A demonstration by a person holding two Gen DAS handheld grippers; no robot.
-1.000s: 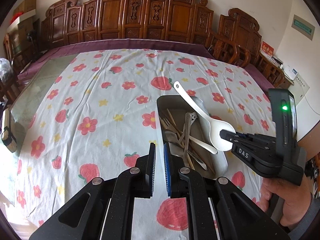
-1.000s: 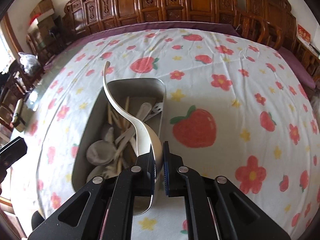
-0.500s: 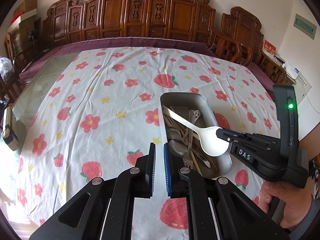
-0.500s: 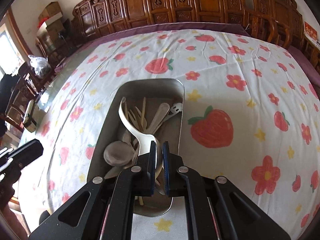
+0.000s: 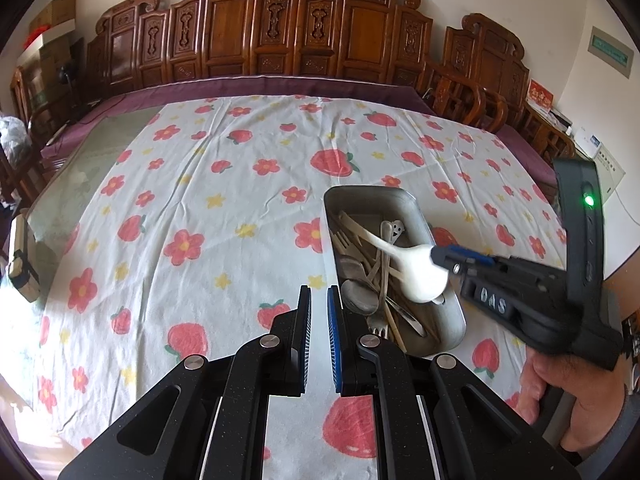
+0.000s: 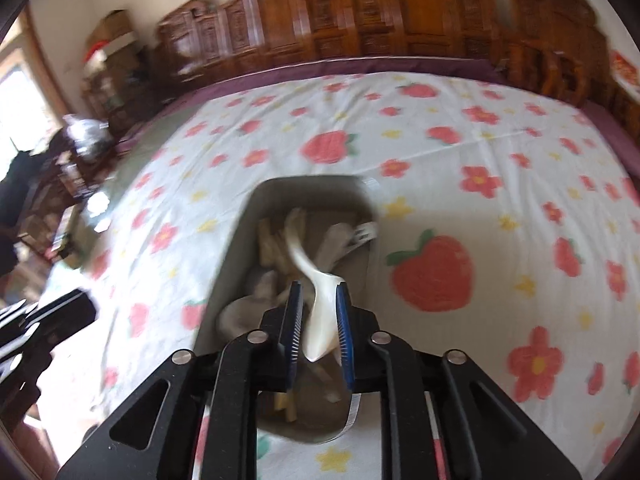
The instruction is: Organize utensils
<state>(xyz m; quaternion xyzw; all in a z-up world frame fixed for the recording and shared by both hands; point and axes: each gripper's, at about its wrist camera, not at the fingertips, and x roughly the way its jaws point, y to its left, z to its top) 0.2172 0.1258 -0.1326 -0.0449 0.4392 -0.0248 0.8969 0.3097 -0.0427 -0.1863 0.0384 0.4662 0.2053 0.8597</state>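
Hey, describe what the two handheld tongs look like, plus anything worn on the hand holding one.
Both tongs are black, with blue ribbed pads and silver pivot bolts. The left tongs fill their own view. The right tongs carry raised lettering and a green light. The hand shows a grey sleeve.

- A lived-in home room is indicated.
- Carved wooden chairs are ranged along the wall.
- The worktop is spread with a strawberry-print cloth.
- Cardboard boxes are stacked in a corner.
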